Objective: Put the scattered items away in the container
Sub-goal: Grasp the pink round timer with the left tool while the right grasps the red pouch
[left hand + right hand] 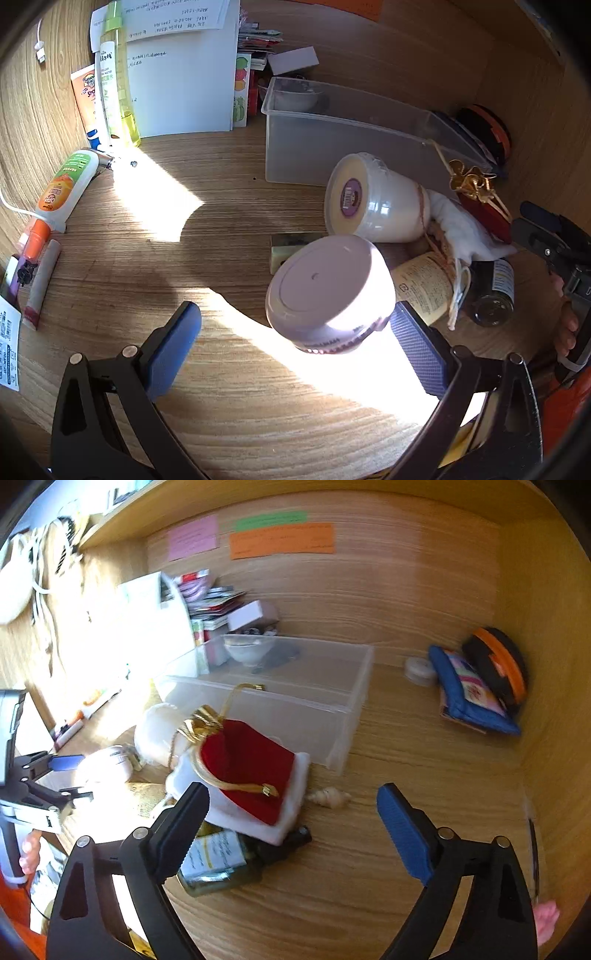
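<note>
A clear plastic container (351, 147) stands at the back of the wooden desk; it also shows in the right wrist view (295, 709). In front of it lies a heap: a lilac jar (325, 295) on its side, a white cup (373, 199) on its side, a red velvet pouch (251, 768) with gold cord, a white cloth (465, 229), a dark glass bottle (221, 860) and a small shell (328, 797). My left gripper (295, 343) is open, with the lilac jar between its blue pads. My right gripper (295, 827) is open and empty just before the pouch and bottle.
Tubes and a yellow spray bottle (118, 74) line the left wall, with white papers (181, 66) behind. A blue pouch (472, 690) and a black-orange round case (498, 664) sit in the back right corner. A small white bowl (247, 650) lies in the container.
</note>
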A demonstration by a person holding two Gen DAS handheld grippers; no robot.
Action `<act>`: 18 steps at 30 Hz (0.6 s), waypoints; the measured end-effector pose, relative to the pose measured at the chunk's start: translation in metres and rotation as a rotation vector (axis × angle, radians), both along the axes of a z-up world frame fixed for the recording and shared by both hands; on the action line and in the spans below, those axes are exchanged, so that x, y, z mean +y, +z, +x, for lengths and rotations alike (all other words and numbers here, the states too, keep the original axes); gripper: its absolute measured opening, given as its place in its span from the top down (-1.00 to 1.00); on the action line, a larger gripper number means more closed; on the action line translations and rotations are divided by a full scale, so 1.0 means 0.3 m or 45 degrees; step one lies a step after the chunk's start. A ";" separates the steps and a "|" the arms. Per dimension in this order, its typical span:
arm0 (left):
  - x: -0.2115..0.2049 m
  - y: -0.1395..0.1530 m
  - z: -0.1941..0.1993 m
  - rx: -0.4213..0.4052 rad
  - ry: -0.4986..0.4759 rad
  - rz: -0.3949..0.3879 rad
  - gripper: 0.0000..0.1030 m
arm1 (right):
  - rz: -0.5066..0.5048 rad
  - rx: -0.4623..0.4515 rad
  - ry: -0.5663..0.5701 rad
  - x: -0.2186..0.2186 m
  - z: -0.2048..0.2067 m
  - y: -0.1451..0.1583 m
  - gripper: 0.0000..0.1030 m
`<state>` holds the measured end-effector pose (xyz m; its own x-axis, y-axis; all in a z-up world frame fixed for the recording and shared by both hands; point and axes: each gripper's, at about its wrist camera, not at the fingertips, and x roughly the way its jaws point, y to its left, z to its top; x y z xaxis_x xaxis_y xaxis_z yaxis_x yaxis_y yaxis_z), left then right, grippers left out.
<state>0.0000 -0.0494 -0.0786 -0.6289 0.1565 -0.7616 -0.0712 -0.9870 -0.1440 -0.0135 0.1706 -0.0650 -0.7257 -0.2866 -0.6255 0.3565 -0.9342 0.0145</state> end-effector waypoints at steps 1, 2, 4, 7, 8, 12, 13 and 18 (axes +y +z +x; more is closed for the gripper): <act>0.000 0.002 -0.003 0.005 0.000 0.003 -1.00 | 0.006 -0.007 0.021 -0.018 -0.014 -0.004 -0.68; 0.001 0.004 -0.007 0.007 0.002 0.004 -1.00 | 0.013 -0.014 0.035 -0.027 -0.026 -0.006 -0.60; -0.001 0.005 -0.019 0.004 0.007 0.008 -1.00 | 0.028 -0.027 0.065 -0.045 -0.052 -0.016 -0.52; -0.009 0.001 -0.035 0.002 0.006 0.029 -1.00 | 0.062 -0.058 0.104 -0.077 -0.091 -0.036 -0.29; -0.010 0.002 -0.038 0.004 0.006 0.031 -1.00 | 0.077 -0.066 0.112 -0.086 -0.103 -0.042 -0.15; -0.013 0.005 -0.041 0.014 -0.004 0.055 -0.83 | 0.087 -0.086 0.148 -0.106 -0.133 -0.054 0.13; -0.012 0.005 -0.043 0.016 -0.006 0.058 -0.81 | 0.089 -0.082 0.149 -0.109 -0.133 -0.052 0.17; -0.017 0.004 -0.050 0.009 -0.035 0.120 -0.49 | 0.045 -0.103 0.185 -0.121 -0.145 -0.055 0.56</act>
<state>-0.0150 -0.0546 -0.0772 -0.6286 0.2444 -0.7383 -0.0994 -0.9668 -0.2355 -0.0571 0.1344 -0.0815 -0.6250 -0.3617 -0.6918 0.4871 -0.8732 0.0165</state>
